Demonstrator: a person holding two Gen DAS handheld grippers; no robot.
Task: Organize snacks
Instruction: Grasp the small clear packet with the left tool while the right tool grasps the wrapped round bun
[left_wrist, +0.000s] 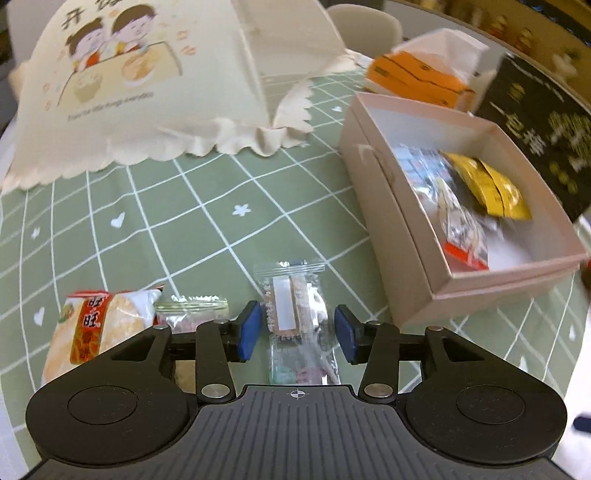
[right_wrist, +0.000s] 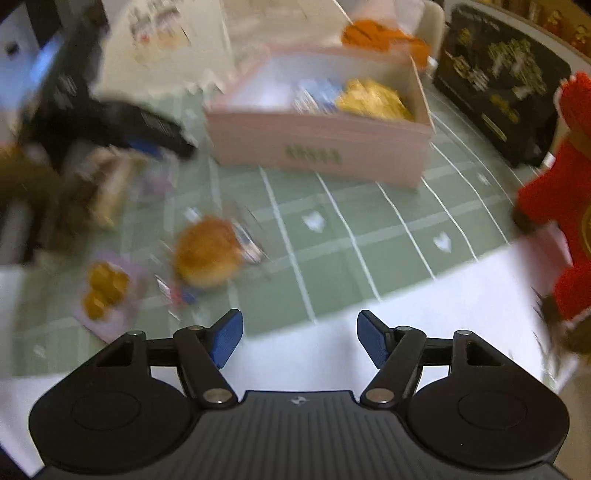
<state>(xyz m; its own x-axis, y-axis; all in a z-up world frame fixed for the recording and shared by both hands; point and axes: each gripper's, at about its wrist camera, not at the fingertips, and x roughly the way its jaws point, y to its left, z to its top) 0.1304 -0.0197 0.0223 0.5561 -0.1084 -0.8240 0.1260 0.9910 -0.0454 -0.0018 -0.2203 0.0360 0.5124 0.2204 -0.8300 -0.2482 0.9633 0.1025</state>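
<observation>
My left gripper (left_wrist: 298, 331) is open, with a clear-wrapped snack packet (left_wrist: 295, 310) lying on the green tablecloth between its blue pads, untouched. A rice cracker pack (left_wrist: 92, 332) and a small clear packet (left_wrist: 190, 308) lie to its left. The pink box (left_wrist: 406, 236) at right holds a yellow packet (left_wrist: 491, 188) and other snacks. My right gripper (right_wrist: 300, 339) is open and empty above the table's near edge. In its blurred view the pink box (right_wrist: 317, 144) stands ahead, a round orange snack (right_wrist: 207, 253) and a packet of yellow pieces (right_wrist: 105, 290) lie at left.
A cream mesh food cover (left_wrist: 140, 85) stands at back left. An orange tissue box (left_wrist: 421, 77) and a black box (left_wrist: 543, 136) stand behind the pink box. A red knitted toy (right_wrist: 561, 206) is at right. The other gripper (right_wrist: 122, 125) shows, blurred, at upper left.
</observation>
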